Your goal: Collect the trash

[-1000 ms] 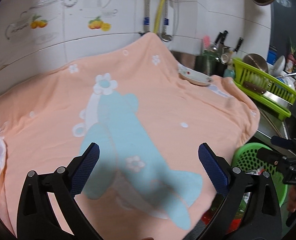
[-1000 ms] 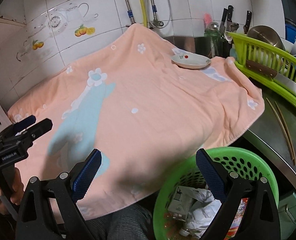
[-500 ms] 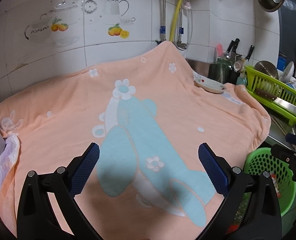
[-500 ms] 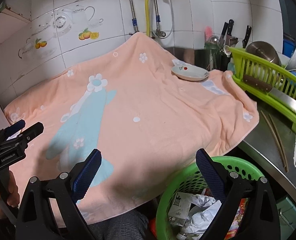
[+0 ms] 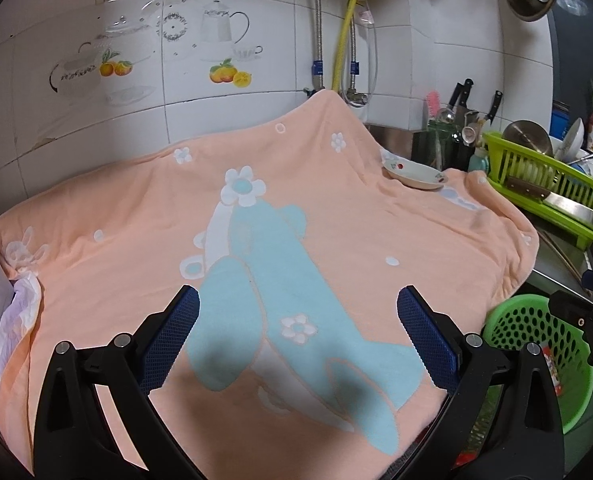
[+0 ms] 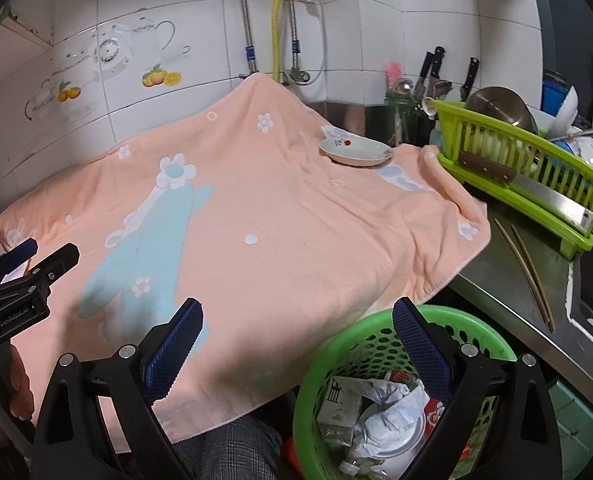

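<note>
Right hand-held gripper (image 6: 296, 330) spread, empty, above green basket (image 6: 492, 346) at lower right of frame. Basket holds crumpled paper (image 6: 388, 412), a small carton (image 6: 338, 402), a red wrapper (image 6: 434, 410). Left hand-held gripper (image 5: 296, 320) spread, empty, over orange towel (image 5: 336, 208) covering tabletop. White dish (image 6: 354, 151) on towel, upper centre. Green rack (image 6: 524, 172), upper right, holds bowls.

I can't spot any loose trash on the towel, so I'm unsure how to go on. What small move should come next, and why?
Probably swing the left gripper toward the crumpled white plastic at the peach towel's left edge. Both grippers are open and empty, the green basket already holds wrappers and paper, and only a small dish sits on the towel. Whether that plastic is trash is unclear.
</note>
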`<state>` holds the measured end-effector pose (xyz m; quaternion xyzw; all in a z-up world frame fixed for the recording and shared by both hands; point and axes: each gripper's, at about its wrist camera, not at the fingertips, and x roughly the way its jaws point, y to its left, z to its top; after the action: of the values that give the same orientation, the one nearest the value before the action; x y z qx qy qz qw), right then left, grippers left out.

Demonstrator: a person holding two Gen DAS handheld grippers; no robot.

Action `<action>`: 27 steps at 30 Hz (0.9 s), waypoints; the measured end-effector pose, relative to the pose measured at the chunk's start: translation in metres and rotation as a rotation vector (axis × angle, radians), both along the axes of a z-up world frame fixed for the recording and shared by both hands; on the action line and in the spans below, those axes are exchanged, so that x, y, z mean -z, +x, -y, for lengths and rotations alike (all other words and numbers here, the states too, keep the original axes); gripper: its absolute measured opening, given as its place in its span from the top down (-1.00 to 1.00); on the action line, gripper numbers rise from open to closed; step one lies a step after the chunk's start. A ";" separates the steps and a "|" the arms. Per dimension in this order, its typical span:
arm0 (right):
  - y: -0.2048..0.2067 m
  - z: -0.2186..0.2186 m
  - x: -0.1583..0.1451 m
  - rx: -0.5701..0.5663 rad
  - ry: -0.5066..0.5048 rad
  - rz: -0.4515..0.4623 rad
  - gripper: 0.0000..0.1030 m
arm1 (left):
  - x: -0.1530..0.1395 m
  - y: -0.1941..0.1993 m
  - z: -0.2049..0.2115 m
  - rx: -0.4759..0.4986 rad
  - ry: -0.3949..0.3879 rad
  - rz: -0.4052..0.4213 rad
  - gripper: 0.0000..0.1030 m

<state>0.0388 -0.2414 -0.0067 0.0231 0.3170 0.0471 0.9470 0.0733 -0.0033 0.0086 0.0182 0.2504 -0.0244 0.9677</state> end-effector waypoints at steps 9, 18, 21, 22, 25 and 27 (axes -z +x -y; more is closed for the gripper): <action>-0.019 0.010 -0.001 0.027 0.013 0.015 -0.80 | 0.000 -0.017 0.011 0.012 0.021 0.015 -0.90; -0.037 0.019 -0.004 0.044 0.028 0.033 -0.81 | -0.003 -0.031 0.020 0.026 0.031 0.027 -0.90; -0.041 0.022 -0.003 0.046 0.035 0.033 -0.81 | -0.004 -0.035 0.025 0.032 0.040 0.034 -0.90; -0.042 0.023 -0.003 0.047 0.037 0.033 -0.81 | -0.004 -0.036 0.026 0.036 0.041 0.036 -0.90; -0.046 0.027 -0.004 0.051 0.041 0.038 -0.81 | -0.005 -0.040 0.030 0.043 0.044 0.040 -0.90; -0.048 0.028 -0.004 0.054 0.041 0.042 -0.81 | -0.004 -0.042 0.032 0.048 0.046 0.043 -0.90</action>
<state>-0.0096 -0.2696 -0.0026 0.0500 0.2955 0.0283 0.9536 0.0309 -0.0350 0.0131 0.0468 0.2294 -0.0413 0.9713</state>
